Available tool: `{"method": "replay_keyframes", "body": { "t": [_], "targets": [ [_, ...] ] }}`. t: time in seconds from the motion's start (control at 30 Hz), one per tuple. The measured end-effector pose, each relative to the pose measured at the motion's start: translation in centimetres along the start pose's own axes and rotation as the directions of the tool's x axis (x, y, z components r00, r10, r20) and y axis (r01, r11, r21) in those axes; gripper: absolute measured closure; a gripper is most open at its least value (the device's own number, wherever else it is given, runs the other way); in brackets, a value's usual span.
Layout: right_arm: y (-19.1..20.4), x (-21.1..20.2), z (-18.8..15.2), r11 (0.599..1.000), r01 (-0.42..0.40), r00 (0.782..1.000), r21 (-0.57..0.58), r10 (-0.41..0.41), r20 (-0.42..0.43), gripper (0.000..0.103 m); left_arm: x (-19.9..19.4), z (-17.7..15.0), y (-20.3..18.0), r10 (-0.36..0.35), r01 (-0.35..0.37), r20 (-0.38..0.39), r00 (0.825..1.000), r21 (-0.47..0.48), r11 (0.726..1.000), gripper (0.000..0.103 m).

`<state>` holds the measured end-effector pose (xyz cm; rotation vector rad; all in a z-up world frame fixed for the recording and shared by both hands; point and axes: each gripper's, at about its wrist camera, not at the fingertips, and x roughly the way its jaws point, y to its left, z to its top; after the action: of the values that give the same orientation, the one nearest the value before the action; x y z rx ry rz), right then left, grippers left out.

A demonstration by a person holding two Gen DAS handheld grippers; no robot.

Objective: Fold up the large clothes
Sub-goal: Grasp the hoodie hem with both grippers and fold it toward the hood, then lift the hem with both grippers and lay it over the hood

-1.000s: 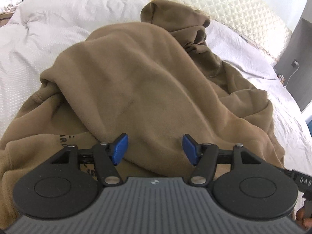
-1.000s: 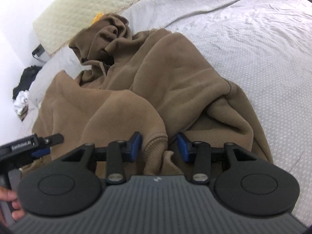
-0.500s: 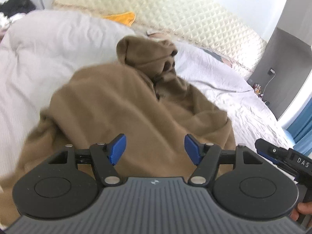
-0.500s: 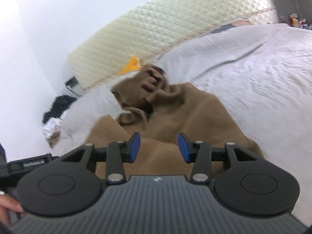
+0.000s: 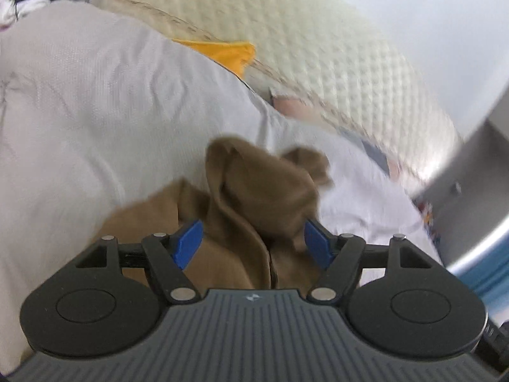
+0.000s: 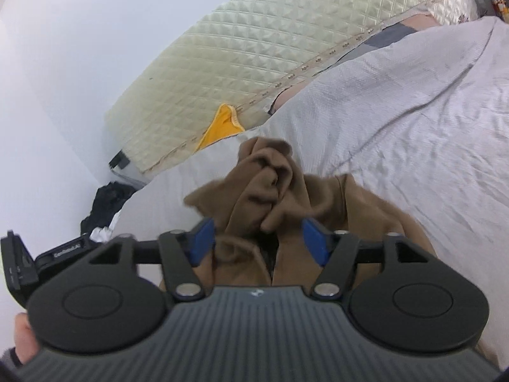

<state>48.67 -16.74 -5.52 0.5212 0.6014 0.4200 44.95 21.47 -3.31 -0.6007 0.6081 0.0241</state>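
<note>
A brown hoodie (image 5: 264, 187) lies bunched on the white bedspread (image 5: 79, 111), its hood crumpled at the far end. My left gripper (image 5: 253, 243) hovers over the near part of it. Its blue pads (image 5: 187, 242) stand wide apart and its jaws are opening, with the cloth lying below and untouched. In the right wrist view the hoodie (image 6: 270, 178) shows again, hood folds toward the headboard. My right gripper (image 6: 257, 242) is above it, its jaws opening, and nothing is pressed between its pads (image 6: 313, 242). The left gripper's body (image 6: 60, 251) shows at the left edge.
A cream quilted headboard (image 6: 254, 47) runs along the far side of the bed, with a yellow cloth (image 6: 222, 124) tucked at its base. Dark clothes (image 6: 108, 197) are piled beside the bed on the left. A grey cabinet (image 5: 470, 172) stands at the right.
Both grippers rose and drew back from the hoodie, so more headboard shows. The right gripper let go of the hoodie's ribbed edge and spread wide. The left jaws widened too.
</note>
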Motion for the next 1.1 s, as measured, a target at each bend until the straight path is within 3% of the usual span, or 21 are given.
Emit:
{"method": "replay_keyframes", "body": {
  "t": [0.03,0.23,0.33,0.43,0.53,0.63,0.67,0.7,0.73,0.8,0.83,0.9,1.1],
  "targets": [
    [-0.4,1.5,0.8,1.0,-0.005,1.0,0.009,0.005,0.002,0.016,1.1,1.0,0.7,-0.008,0.008,0.009,1.0,-0.013,1.0,0.019],
    [-3.5,11.7,4.4,0.993,-0.004,0.999,0.115,0.009,-0.041,0.016,8.7,5.6,4.4,-0.033,0.033,-0.018,0.999,0.007,0.999,0.018],
    [-4.3,16.2,5.4,0.986,-0.008,0.997,0.165,0.021,-0.075,0.016,12.6,7.0,5.9,-0.122,0.117,-0.075,0.99,-0.067,0.991,0.017],
    [-4.2,19.1,6.3,0.965,-0.064,0.993,0.255,0.087,-0.083,0.015,15.6,7.4,6.5,-0.238,0.212,-0.102,0.966,-0.216,0.953,0.018],
    [-3.0,21.4,7.1,0.957,-0.085,0.988,0.278,0.117,-0.1,0.016,17.9,7.4,5.9,-0.244,0.189,-0.148,0.958,-0.313,0.931,0.018],
    [-1.3,24.1,7.4,0.971,-0.029,0.978,0.236,0.077,-0.194,0.021,19.6,7.3,5.4,-0.203,0.126,-0.174,0.964,-0.372,0.92,0.019],
    [-0.8,24.7,7.5,0.975,0.003,0.976,0.22,0.045,-0.213,0.022,20.1,7.3,5.3,-0.18,0.1,-0.176,0.968,-0.39,0.915,0.026],
    [-0.3,25.1,7.4,0.979,0.025,0.975,0.202,0.02,-0.222,0.023,20.5,7.3,5.4,-0.171,0.085,-0.178,0.969,-0.409,0.908,0.039],
    [0.0,25.4,7.4,0.981,0.046,0.972,0.187,-0.001,-0.233,0.026,20.7,7.2,5.5,-0.165,0.071,-0.188,0.968,-0.423,0.903,0.043],
    [0.4,25.9,7.3,0.981,0.104,0.961,0.164,-0.057,-0.269,0.053,21.0,7.5,5.5,-0.137,0.039,-0.204,0.969,-0.424,0.905,0.072],
    [0.4,26.0,7.3,0.98,0.12,0.958,0.159,-0.073,-0.277,0.058,20.8,7.6,5.2,-0.114,0.02,-0.213,0.97,-0.4,0.916,0.078],
    [0.7,25.4,7.4,0.98,0.129,0.957,0.155,-0.082,-0.277,0.07,19.8,7.9,4.5,-0.114,0.033,-0.208,0.972,-0.358,0.933,0.085],
    [3.7,18.5,8.1,0.996,0.078,0.98,0.053,-0.067,-0.187,0.072,13.3,8.5,1.6,-0.196,0.153,-0.117,0.974,-0.299,0.942,0.087]
  ]
}}
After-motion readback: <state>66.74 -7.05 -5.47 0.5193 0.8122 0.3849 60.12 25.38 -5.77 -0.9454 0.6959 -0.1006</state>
